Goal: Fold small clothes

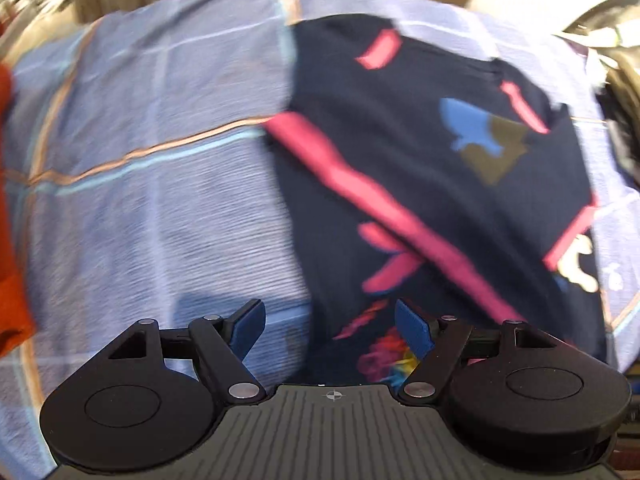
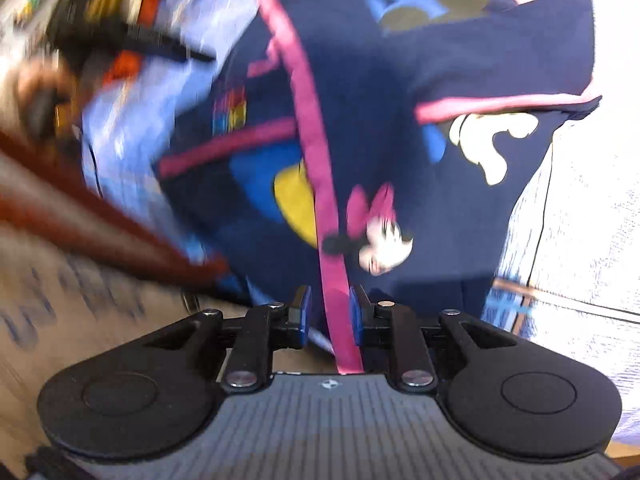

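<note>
Garment (image 1: 420, 168), navy with pink trim, spread on checked sheet (image 1: 160, 140), unfolded. Right gripper (image 2: 329, 312) pinches pink hem; left gripper (image 1: 330, 324) wide, empty. Folding barely begun.

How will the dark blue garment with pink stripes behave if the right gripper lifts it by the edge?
The garment looks thin and wrinkled, so it will probably hang limp. It seems light, so the right gripper, jaws narrowly apart around a pink stripe, could likely lift it. On the bedsheet it may drag rather than slide cleanly.

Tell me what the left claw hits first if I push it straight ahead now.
Probably the left edge of the navy garment, or the blue checked sheet beside it. The open left claw straddles that edge; blur makes depth unclear.
</note>
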Tool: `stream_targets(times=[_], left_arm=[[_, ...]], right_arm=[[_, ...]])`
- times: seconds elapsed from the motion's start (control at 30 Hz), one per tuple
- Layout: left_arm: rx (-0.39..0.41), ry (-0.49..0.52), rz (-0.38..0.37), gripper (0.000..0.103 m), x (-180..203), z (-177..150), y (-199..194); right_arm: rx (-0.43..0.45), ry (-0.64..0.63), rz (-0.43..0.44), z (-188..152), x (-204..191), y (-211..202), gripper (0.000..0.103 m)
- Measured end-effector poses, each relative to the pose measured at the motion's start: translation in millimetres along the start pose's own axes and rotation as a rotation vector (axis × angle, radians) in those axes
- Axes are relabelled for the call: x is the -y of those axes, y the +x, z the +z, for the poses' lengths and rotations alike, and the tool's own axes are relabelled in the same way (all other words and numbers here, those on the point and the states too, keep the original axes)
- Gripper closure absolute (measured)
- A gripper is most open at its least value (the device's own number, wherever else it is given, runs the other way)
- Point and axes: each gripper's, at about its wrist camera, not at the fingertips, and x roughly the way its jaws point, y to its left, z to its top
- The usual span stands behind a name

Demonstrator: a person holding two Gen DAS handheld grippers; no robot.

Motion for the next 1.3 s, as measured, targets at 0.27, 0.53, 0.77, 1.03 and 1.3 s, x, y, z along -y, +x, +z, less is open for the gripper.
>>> stream_targets(times=[0.27, 0.53, 0.77, 1.03, 1.3], left_arm=[[-0.114, 0.102, 0.052, 0.0, 44.7, -23.9, 50.4], [0.048, 0.093, 0.075, 0.0, 21.8, -7.1, 10.2], [0.282, 0.11, 0.232, 0.0, -21.9, 104.3, -21.6], [0.277, 0.356, 0.152, 0.0, -3.9, 220.2, 10.3], [0.146, 0.614, 0.116, 0.0, 37.6, 253.3, 102.0]], right_arm=[[-0.044, 0.016, -0.138, 12.2, 15.1, 55.4, 0.047], [0.106, 0.077, -0.106, 37.6, 34.3, -3.6, 0.042], [0.302, 0.2, -0.225, 114.0, 130.1, -84.4, 0.042], [0.324, 0.115, -0.242, 226.0, 185.6, -88.6, 0.034], [0.153, -0.004, -0.234, 286.5, 204.1, -17.9, 0.044]])
